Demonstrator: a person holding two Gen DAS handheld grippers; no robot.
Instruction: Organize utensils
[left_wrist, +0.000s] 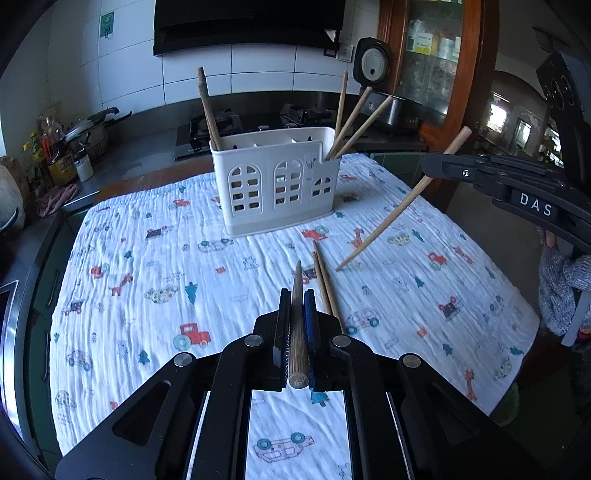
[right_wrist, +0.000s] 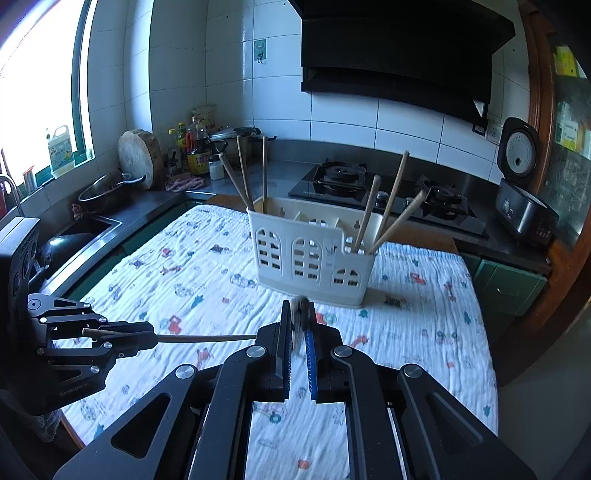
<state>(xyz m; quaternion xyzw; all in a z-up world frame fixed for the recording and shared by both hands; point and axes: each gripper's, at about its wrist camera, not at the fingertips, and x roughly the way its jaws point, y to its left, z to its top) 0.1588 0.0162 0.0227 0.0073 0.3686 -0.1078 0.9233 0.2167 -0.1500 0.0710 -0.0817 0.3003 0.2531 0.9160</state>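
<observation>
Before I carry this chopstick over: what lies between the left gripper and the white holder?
In the left wrist view, only patterned cloth lies between left gripper and white holder; two loose chopsticks lie just right.

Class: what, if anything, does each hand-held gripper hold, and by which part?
Each holds one chopstick. The left hand-held gripper clamps its chopstick along the thick end; the right hand-held gripper clamps its chopstick near the thick end.

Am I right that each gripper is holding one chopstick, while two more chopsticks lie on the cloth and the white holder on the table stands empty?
Not quite: the holder is not empty. The right wrist view shows chopsticks standing at both its ends. The rest holds: the left gripper and right gripper each hold one chopstick, and two more lie on the cloth.
</observation>
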